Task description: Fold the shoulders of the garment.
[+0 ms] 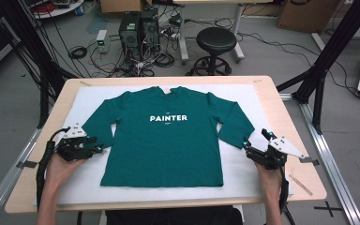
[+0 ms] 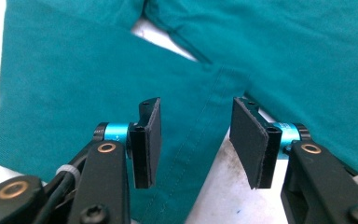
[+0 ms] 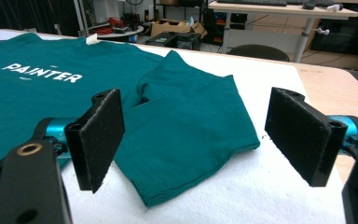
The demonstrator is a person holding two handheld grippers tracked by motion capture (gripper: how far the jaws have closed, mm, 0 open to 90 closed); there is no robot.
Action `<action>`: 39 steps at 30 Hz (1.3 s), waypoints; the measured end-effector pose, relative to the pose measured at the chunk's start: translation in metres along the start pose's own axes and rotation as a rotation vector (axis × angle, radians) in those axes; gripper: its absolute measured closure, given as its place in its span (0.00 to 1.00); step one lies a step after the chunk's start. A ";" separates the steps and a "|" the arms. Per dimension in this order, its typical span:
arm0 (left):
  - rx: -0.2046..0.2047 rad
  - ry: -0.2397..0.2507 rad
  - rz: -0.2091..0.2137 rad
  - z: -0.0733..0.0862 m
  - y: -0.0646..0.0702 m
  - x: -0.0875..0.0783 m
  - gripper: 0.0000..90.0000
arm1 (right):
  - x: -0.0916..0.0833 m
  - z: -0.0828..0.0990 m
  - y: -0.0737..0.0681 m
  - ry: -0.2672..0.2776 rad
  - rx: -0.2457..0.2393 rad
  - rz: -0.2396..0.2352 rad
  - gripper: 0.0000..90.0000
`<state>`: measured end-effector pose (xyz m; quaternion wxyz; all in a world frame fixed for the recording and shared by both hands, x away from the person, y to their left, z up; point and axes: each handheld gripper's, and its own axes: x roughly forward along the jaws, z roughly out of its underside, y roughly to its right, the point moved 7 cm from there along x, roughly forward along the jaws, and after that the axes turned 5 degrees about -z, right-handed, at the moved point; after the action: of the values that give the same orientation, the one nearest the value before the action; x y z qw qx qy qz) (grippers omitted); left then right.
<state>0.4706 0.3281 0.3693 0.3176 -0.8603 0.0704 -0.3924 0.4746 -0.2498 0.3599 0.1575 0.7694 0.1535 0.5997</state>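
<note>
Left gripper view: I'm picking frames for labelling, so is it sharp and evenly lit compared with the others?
Left gripper view: teal cotton shirt soft, white pad glaring at top left. Right gripper view: sleeve crisp, background blurred. High view: even light, slightly grainy.

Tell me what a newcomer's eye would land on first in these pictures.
First comes the teal shirt, spread flat and face up on the white mat in the middle of the table, with PAINTER printed in white across its chest. Next, the two hand-held grippers flanking it: the left gripper at the shirt's left sleeve, jaws partly apart, and the right gripper with open jaws at the right sleeve's cuff.
</note>
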 end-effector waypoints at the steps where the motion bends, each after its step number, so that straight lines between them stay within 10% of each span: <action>1: -0.011 -0.005 0.006 0.001 -0.001 0.001 0.59 | 0.000 0.000 0.000 -0.001 -0.001 0.002 0.22; 10: 0.018 -0.029 -0.001 0.005 -0.001 0.005 0.60 | 0.000 0.000 -0.001 -0.005 -0.002 0.000 0.22; 15: 0.015 -0.013 0.031 0.006 0.002 0.005 0.73 | 0.001 0.000 0.000 -0.010 -0.003 0.002 0.22; 21: -0.005 0.028 -0.033 0.008 0.000 0.006 0.94 | 0.000 0.000 -0.001 -0.008 -0.008 0.007 0.22; 27: -0.098 0.043 -0.015 0.006 -0.004 0.003 0.96 | 0.001 0.001 -0.001 -0.011 -0.008 0.011 0.22; 32: -0.214 0.149 0.020 -0.010 -0.007 -0.010 0.96 | 0.000 0.001 0.000 -0.009 -0.003 0.016 0.22; 39: -0.236 0.193 -0.007 -0.039 -0.006 -0.013 0.96 | 0.001 0.001 -0.001 -0.011 -0.003 0.014 0.22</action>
<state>0.4327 0.3183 0.3835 0.2049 -0.8502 0.1434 -0.4633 0.4753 -0.2490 0.3600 0.1553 0.7736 0.1463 0.5967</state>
